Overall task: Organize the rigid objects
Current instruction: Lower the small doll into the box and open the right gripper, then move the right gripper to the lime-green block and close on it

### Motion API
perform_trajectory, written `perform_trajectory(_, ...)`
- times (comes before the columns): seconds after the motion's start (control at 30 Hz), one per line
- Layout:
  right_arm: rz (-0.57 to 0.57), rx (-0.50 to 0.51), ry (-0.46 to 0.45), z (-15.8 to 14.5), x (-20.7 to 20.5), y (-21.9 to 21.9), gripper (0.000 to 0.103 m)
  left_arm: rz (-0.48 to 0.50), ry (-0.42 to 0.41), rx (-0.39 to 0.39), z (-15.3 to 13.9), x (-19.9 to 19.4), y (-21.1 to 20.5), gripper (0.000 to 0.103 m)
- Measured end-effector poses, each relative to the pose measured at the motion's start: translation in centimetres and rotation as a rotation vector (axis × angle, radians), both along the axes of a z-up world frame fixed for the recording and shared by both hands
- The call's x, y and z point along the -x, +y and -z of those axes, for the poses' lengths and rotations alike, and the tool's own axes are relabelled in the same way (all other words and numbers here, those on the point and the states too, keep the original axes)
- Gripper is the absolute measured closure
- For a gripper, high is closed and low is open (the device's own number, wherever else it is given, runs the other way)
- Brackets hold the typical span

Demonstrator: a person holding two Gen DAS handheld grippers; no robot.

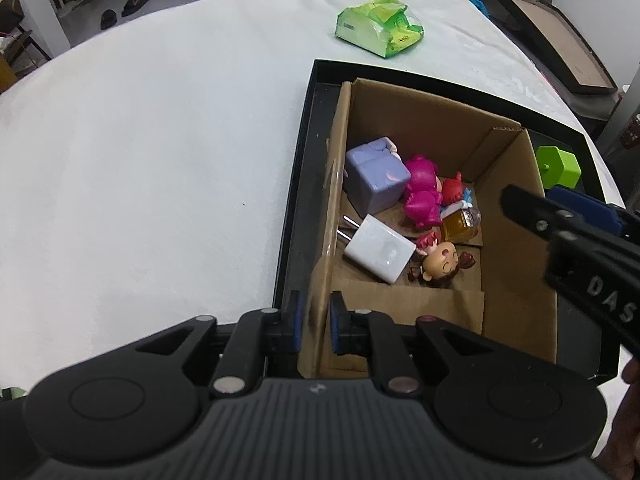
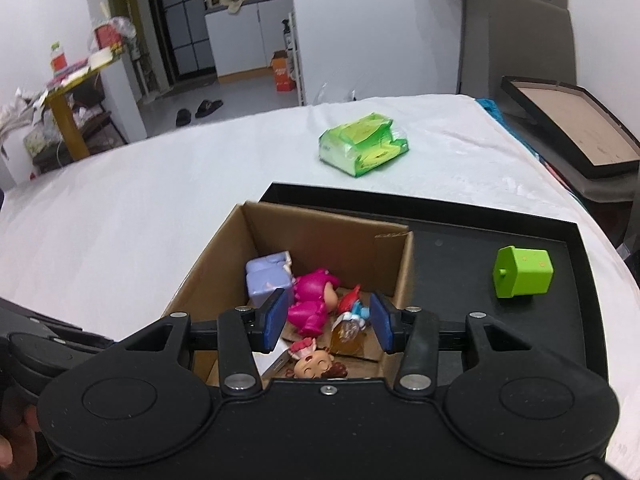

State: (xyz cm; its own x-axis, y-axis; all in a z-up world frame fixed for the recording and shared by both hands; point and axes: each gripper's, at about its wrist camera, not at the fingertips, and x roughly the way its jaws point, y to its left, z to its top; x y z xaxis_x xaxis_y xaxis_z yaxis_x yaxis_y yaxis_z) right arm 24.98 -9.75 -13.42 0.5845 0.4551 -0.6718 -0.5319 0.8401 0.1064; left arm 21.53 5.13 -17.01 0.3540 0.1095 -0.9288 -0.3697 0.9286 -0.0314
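Observation:
A cardboard box (image 1: 420, 116) (image 2: 320, 232) stands in a black tray (image 1: 296, 160) (image 2: 460, 248). It holds a lilac cube (image 1: 376, 176) (image 2: 268, 276), a pink figurine (image 1: 420, 196) (image 2: 312, 300), a white charger (image 1: 380, 252), a smiling doll head (image 1: 440, 264) (image 2: 316, 364) and an amber bottle (image 1: 460, 224) (image 2: 348, 332). My left gripper (image 1: 314, 320) is shut on the box's near left wall. My right gripper (image 2: 326, 322) is open and empty above the box; it also shows in the left wrist view (image 1: 560, 220). A green cube toy (image 2: 522, 272) (image 1: 558, 168) lies in the tray, right of the box.
A green tissue pack (image 1: 380, 26) (image 2: 362, 144) lies on the white table (image 1: 140, 140) (image 2: 120, 208) beyond the tray. A black framed board (image 1: 556, 36) (image 2: 572, 124) leans at the table's far right edge. Room furniture and slippers show past the table.

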Motion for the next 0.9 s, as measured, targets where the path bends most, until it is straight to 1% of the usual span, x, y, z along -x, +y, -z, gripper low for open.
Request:
perform_trajectory(0.27, 0.049, -0.019, 0.009, 0.4, -1.1, -2.2, 0.056, -0.028, 0.023, -0.022, -0.2, -1.0, 0.0, 0.087)
perform_trajectory(0.43, 0.094, -0.017, -0.004, 0.5, -2.4, -3.8, 0.045, -0.033, 0.039, -0.048, -0.1, -1.9, -0.2, 0.082)
perform_trajectory(0.53, 0.102, 0.008, 0.012, 1.2, -3.6, -4.9, 0.045, -0.03, 0.036, -0.07, -0.3, -2.5, -0.2, 0.076)
perform_trajectory(0.6, 0.108, 0.021, 0.022, 1.7, -4.5, -5.7, 0.045, -0.037, 0.038, -0.073, -0.3, -2.9, 0.0, 0.068)
perform_trajectory(0.67, 0.114, 0.045, 0.028, 2.3, -5.4, -6.3, 0.044, -0.043, 0.042, -0.074, -0.2, -3.4, 0.2, 0.065)
perform_trajectory(0.73, 0.111, 0.065, 0.03, 2.7, -6.3, -6.7, 0.039, -0.048, 0.045, -0.079, -0.1, -3.8, 0.3, 0.063)
perform_trajectory(0.87, 0.122, 0.084, 0.047, 3.7, -8.0, -7.6, 0.033, -0.058, 0.054, -0.086, 0.2, -4.7, 0.4, 0.058)
perform_trajectory(0.9, 0.129, 0.086, 0.052, 3.9, -8.5, -7.8, 0.028, -0.058, 0.057, -0.09, 0.3, -5.0, 0.3, 0.057)
